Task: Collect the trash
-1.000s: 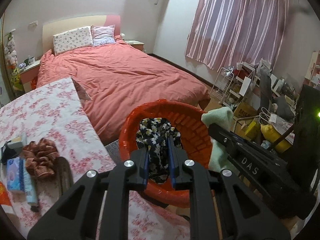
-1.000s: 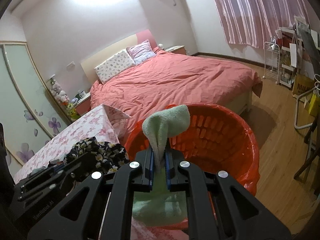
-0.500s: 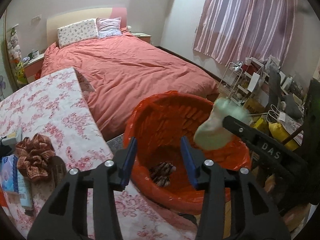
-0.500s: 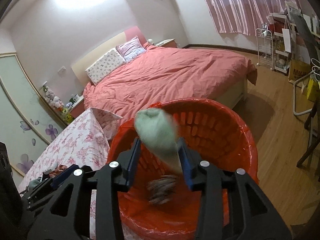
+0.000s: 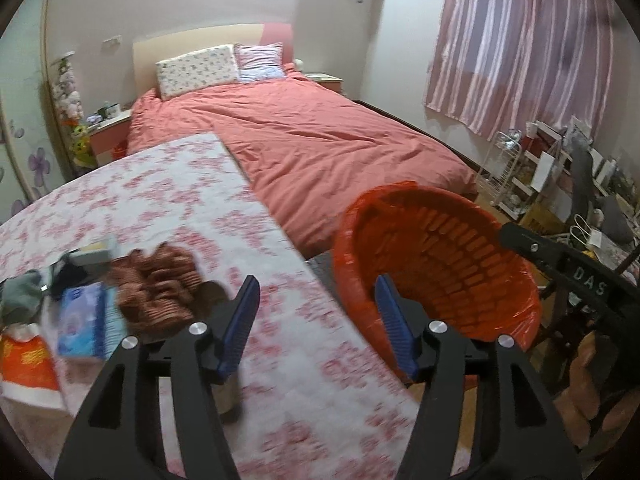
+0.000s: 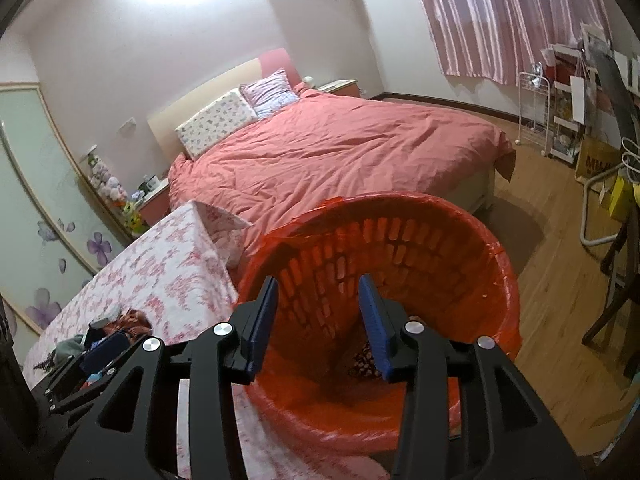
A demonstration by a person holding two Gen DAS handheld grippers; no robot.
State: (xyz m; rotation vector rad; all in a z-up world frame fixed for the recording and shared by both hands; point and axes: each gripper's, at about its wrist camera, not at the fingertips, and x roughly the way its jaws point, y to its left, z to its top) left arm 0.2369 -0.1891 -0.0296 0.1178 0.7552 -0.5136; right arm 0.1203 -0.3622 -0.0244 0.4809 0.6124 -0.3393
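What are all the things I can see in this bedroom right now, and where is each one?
basket: one, red-orange with a red liner, on the floor beside the table
patterned cloth: one, dark with light spots, at the bottom of the basket
table: one, pink floral cloth cover, between bed and basket
brown ruffled cloth: one, reddish-brown, on the table
blue packet: one, on the table left of the brown cloth
bed: one, salmon cover, behind the table
pillows: two, floral white and pink, at the headboard
curtain: one, pink striped, right wall
left gripper: open, empty, over the table edge
right gripper: open, empty, over the basket
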